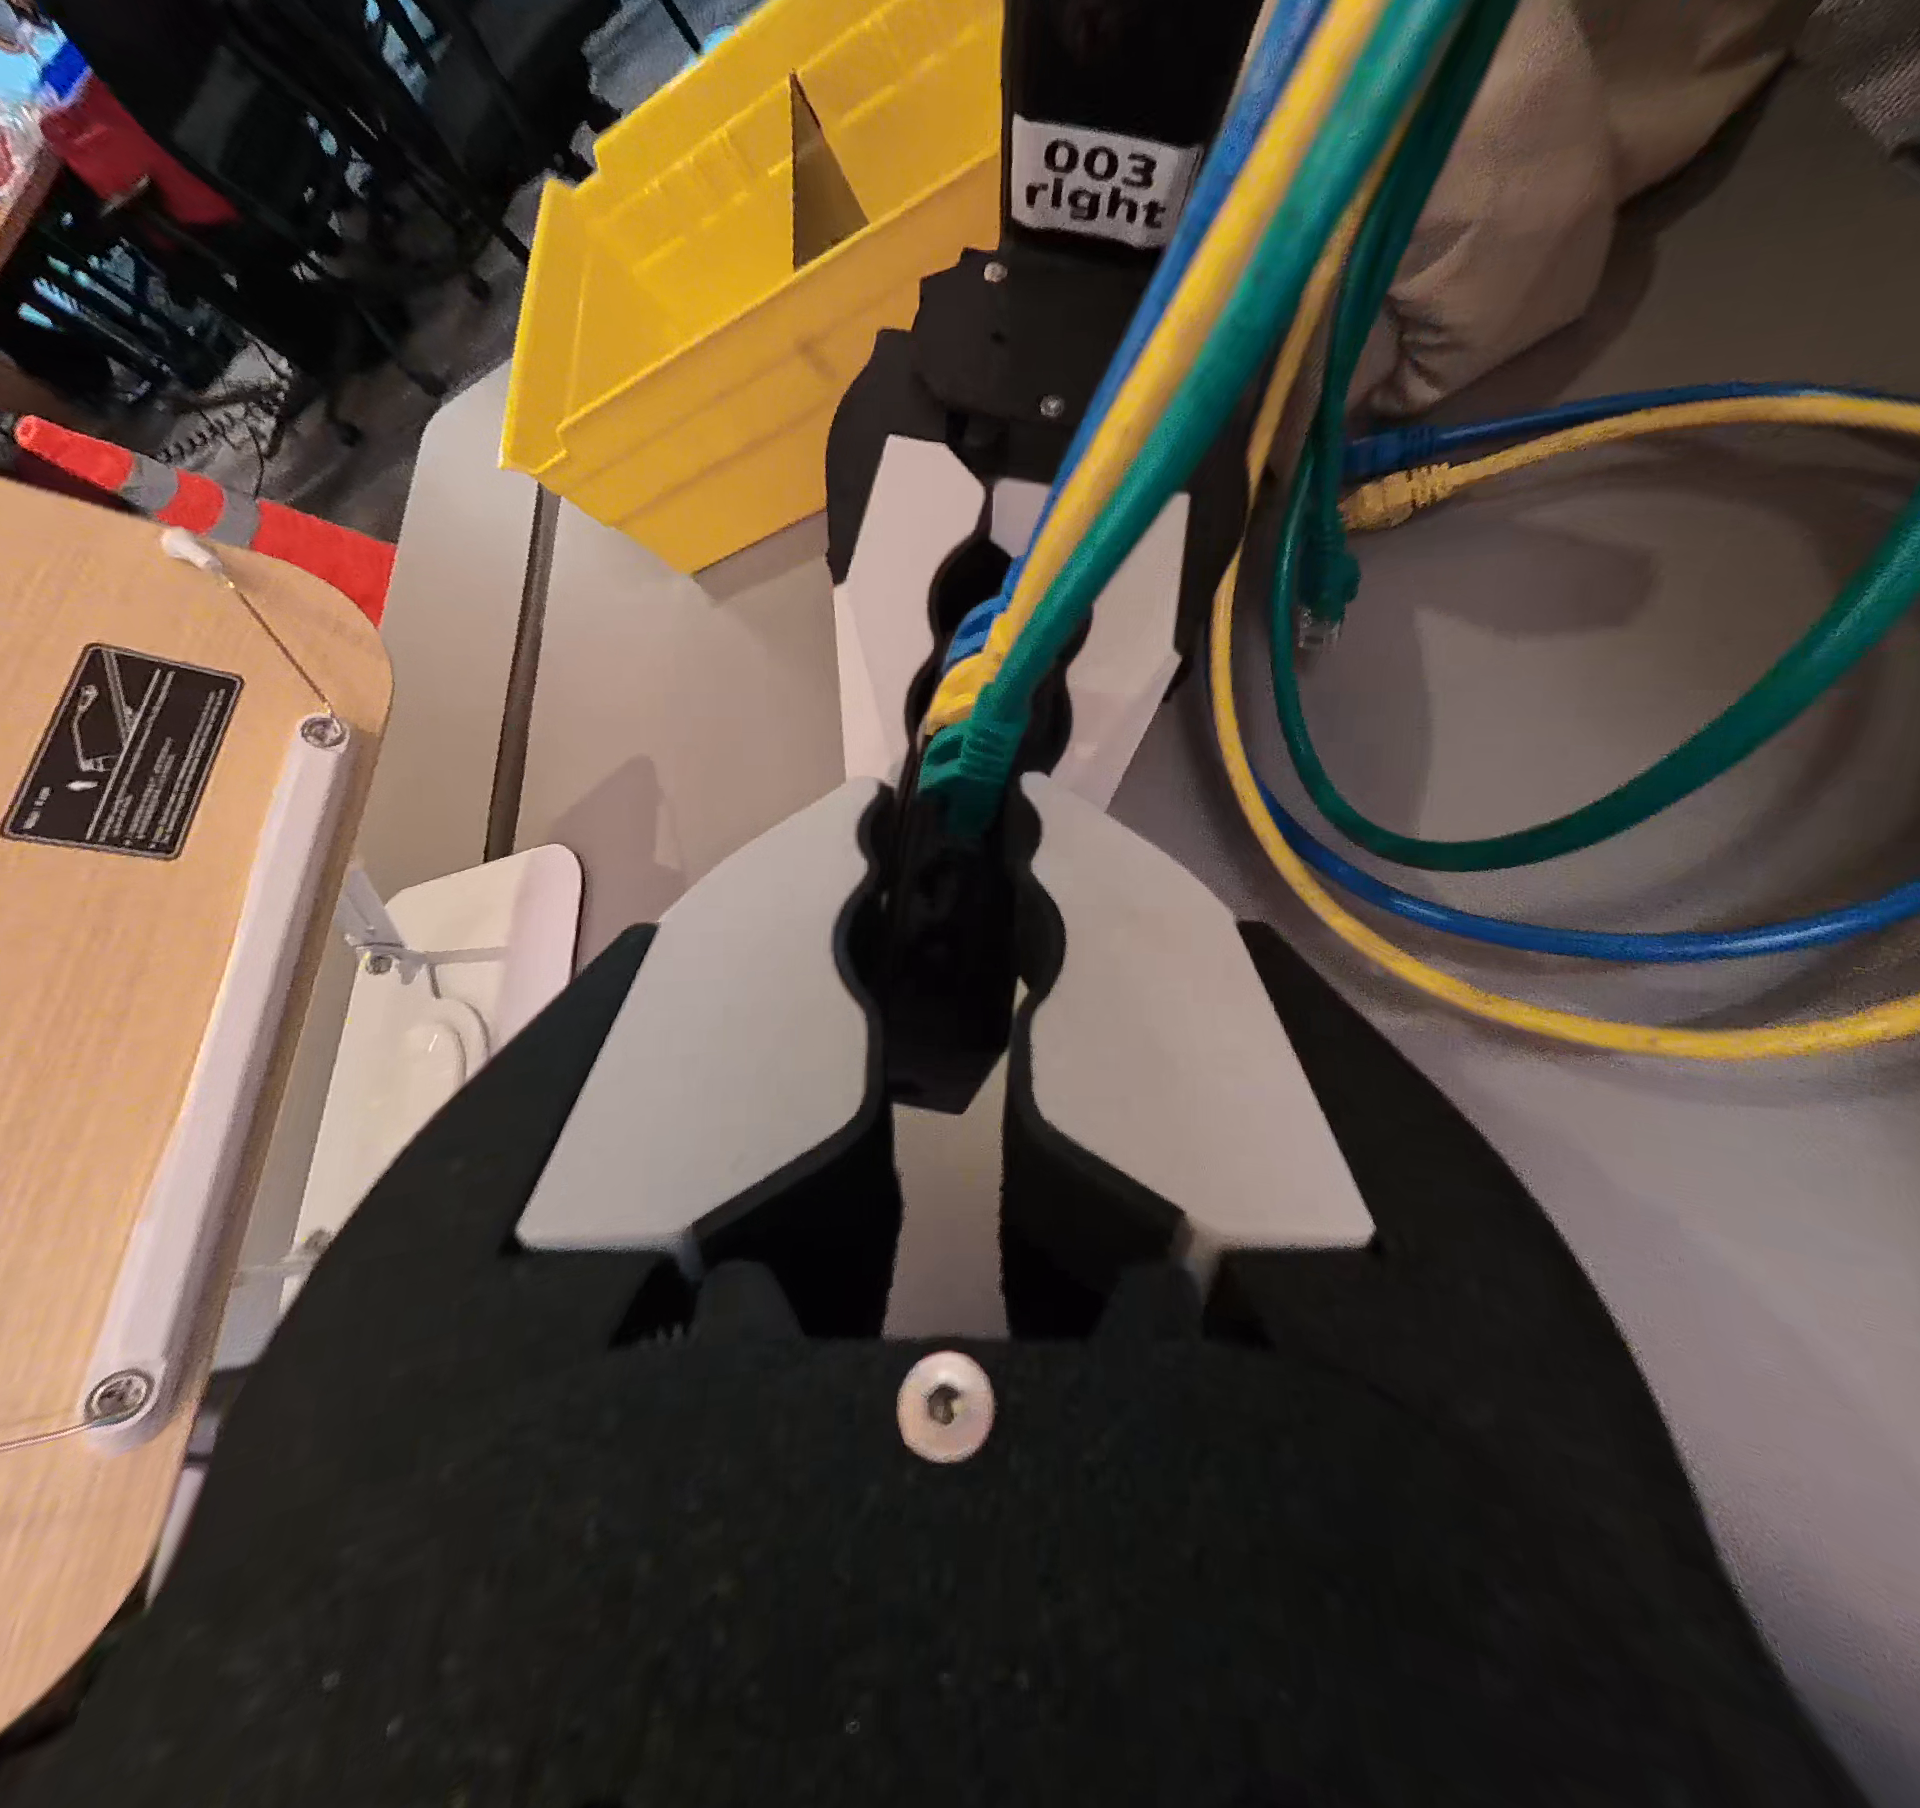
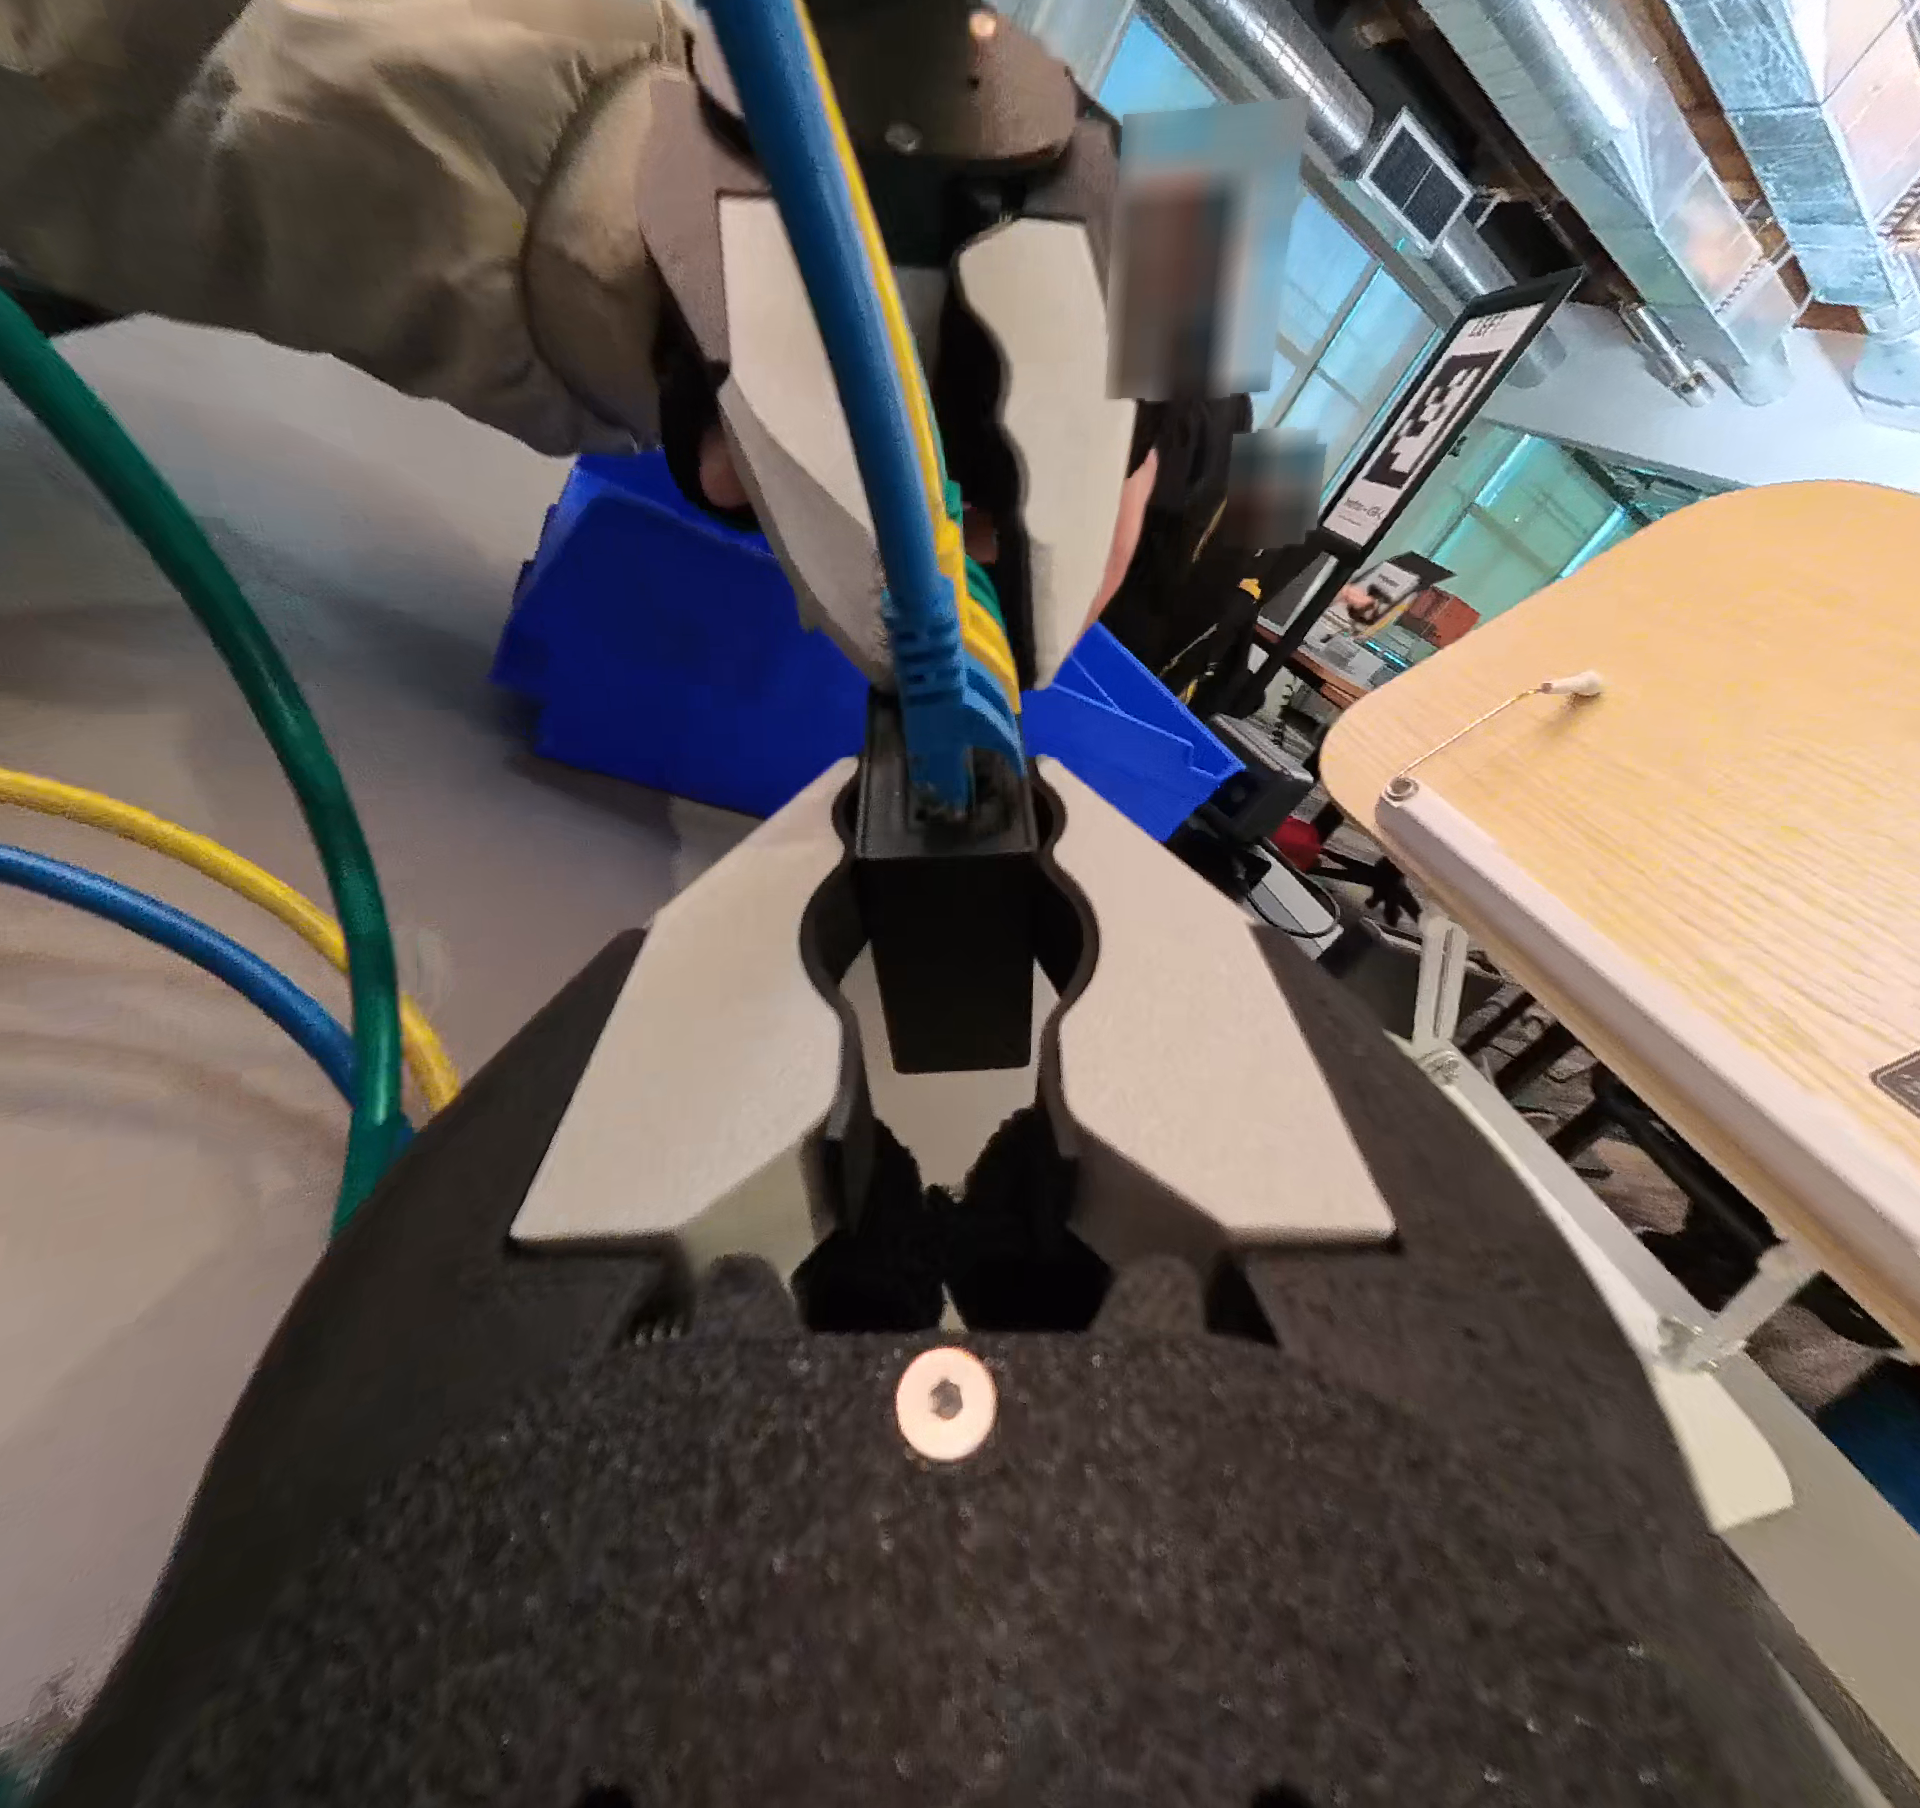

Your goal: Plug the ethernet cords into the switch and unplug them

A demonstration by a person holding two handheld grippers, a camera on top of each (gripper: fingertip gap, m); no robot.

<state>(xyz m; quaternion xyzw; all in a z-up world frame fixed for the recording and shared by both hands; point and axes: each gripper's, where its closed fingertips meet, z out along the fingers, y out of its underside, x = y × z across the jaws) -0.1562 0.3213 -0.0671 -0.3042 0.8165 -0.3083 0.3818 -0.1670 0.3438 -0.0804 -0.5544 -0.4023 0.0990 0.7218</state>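
1. Switch (image 2: 945, 937), a small black box, is held off the desk (image 1: 1558, 1187) between the two grippers, which face each other end to end.
2. The right gripper (image 2: 948, 823) has its jaws closed narrow on one end of the switch, its white fingers (image 2: 727, 1010) pressing both sides.
3. The left gripper (image 1: 951, 885) has its jaws closed narrow on the opposite end of the switch (image 1: 940, 979), with the cord plugs crowding the gap just past its tips.
4. Three cords are plugged side by side in the switch's top face: blue cord (image 2: 821, 231), yellow cord (image 1: 1195, 304) and green cord (image 1: 1340, 252).
5. From the plugs the cords rise steeply out of the top of the frame, then loop down onto the desk toward its right side in the left wrist view.
6. The free ends of the cords lie on the desk near the person's tan sleeve (image 1: 1538, 200); the green plug (image 1: 1325, 579) and yellow plug (image 1: 1392, 496) are close together.
7. A yellow bin (image 1: 748, 283) sits at the far edge of the desk behind the right gripper (image 1: 1023, 553).
8. A blue bin (image 2: 665, 646) sits on the desk behind the left gripper (image 2: 935, 553).
9. A wooden board (image 1: 135, 927) with a white rail stands beside the desk.
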